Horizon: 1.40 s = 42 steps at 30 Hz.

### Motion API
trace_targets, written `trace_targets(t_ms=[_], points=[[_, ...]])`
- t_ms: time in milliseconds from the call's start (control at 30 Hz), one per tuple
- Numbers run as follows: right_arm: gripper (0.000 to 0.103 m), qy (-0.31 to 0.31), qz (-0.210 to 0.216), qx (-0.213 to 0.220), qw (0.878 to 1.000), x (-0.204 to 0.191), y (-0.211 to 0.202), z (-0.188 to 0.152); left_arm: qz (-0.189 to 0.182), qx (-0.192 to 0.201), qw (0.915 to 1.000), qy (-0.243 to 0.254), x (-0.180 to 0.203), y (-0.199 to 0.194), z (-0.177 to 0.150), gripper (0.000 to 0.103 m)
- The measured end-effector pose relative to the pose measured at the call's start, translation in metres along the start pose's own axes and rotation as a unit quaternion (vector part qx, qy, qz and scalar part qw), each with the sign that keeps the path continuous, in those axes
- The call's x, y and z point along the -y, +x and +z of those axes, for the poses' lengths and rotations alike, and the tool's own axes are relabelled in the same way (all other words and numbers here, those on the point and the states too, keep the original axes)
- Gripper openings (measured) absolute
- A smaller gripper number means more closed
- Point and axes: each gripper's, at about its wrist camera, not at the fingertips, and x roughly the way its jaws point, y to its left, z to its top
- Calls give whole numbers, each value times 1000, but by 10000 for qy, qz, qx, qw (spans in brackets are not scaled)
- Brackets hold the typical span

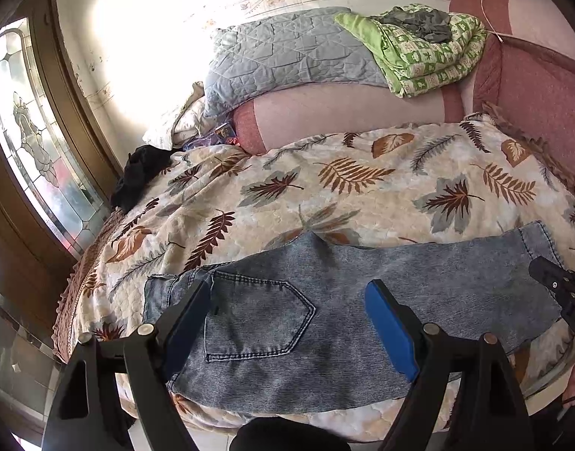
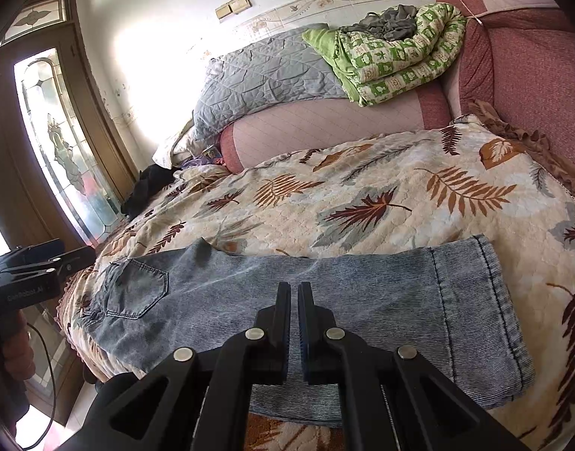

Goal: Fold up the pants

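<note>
Faded blue jeans [image 1: 325, 312] lie flat along the near edge of the bed, folded lengthwise, back pocket [image 1: 257, 319] up, waist to the left and leg hems to the right [image 2: 483, 312]. My left gripper [image 1: 287, 323] is open, its blue pads spread wide above the pocket area and holding nothing. My right gripper [image 2: 294, 300] is shut with nothing visibly between its fingers, hovering over the middle of the legs [image 2: 325, 293]. The right gripper also shows at the right edge of the left wrist view [image 1: 558, 285], and the left gripper shows at the left edge of the right wrist view [image 2: 43, 267].
The bed has a leaf-print cover [image 1: 325, 180]. At its back lie a pink bolster [image 1: 343, 112], a grey quilt [image 1: 287, 52] and a green blanket [image 1: 419, 52]. A black garment [image 1: 140, 173] lies at the far left. A wooden door with stained glass [image 1: 35, 139] stands on the left.
</note>
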Motion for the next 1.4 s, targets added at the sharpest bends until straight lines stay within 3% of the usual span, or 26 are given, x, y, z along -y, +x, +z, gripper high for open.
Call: trace_targets(t_ms=[1400], points=[[6,337,-368,72,9987,51,-28,-7,-268,96,9986,452,42,-9,1,85]])
